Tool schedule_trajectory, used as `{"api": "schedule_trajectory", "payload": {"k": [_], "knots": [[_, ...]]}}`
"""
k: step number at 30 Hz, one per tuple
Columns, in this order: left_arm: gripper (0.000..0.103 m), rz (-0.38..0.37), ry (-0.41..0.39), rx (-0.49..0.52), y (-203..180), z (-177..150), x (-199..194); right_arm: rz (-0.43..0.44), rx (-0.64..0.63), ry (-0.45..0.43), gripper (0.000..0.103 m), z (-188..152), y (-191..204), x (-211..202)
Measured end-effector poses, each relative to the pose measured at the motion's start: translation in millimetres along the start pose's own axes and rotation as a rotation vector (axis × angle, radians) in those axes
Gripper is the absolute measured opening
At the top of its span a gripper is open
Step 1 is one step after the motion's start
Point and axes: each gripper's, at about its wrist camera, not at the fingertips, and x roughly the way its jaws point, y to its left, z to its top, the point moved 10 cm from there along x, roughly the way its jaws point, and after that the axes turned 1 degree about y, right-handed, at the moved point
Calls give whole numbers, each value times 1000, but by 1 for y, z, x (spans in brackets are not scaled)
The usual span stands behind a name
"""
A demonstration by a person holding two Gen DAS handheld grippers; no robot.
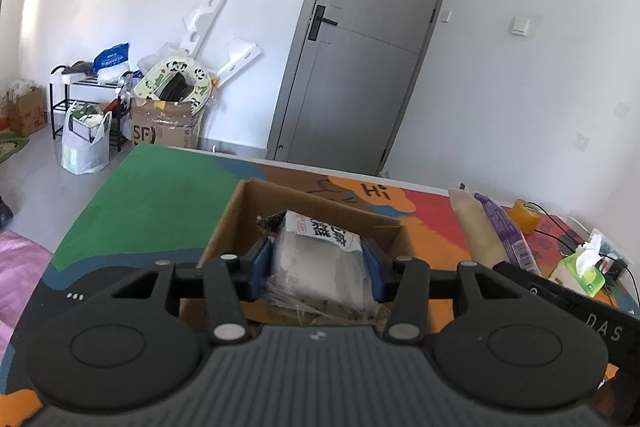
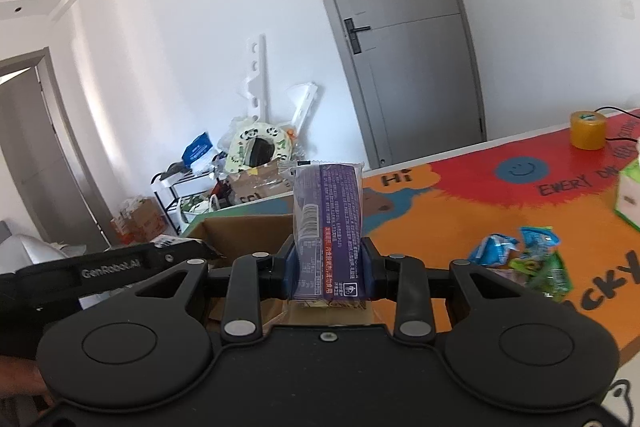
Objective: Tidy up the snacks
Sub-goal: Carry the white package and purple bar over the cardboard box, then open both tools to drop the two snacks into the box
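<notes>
My left gripper (image 1: pixel 318 269) is shut on a clear-and-white snack packet (image 1: pixel 320 259) with black lettering, held over the open cardboard box (image 1: pixel 236 223). The purple snack packet (image 1: pixel 506 235) shows at the right of the left wrist view, with part of the right gripper below it. My right gripper (image 2: pixel 328 269) is shut on that purple snack packet (image 2: pixel 330 223), which stands upright between the blue pads, just right of the cardboard box (image 2: pixel 240 231). Loose blue and green snack packets (image 2: pixel 524 255) lie on the table to the right.
The colourful table mat (image 2: pixel 460 211) carries a roll of yellow tape (image 2: pixel 587 130), a green tissue pack (image 1: pixel 580 265) and black cables. The left gripper's body (image 2: pixel 104 271) reaches in at the left of the right wrist view. Clutter and a grey door (image 1: pixel 360 47) stand beyond the table.
</notes>
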Motion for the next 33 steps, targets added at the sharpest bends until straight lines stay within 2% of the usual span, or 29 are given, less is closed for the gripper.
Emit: {"api": "schedule_trajectory", "payload": {"k": [7,9,13,17,20,21,27,29,33], "knots": [[48,12,-5,-16,9,2,8,9,-17,21,32,-4,20,12],[51,19,-21,1,9,6,7,10,-17,28,32,-4,24,14],[51,3,-25,-31,15,10,1,17,-20,42,32,-6,32,19],[56,10,-31,-38,21,10,-9,35,-21,54,32,-8,43,25],[61,15,-29,-45,26,10,-12,65,-13,70,38,-11,51,28],[63,20,-27,-49,28,10,-13,75,-14,72,44,-12,53,27],[72,30,-29,-57,29,12,-15,33,26,54,44,-7,33,11],[78,24,-32,-52,24,12,-17,12,34,52,44,-8,25,6],[81,30,-28,-40,17,7,-17,-19,51,46,44,-11,10,-4]]}}
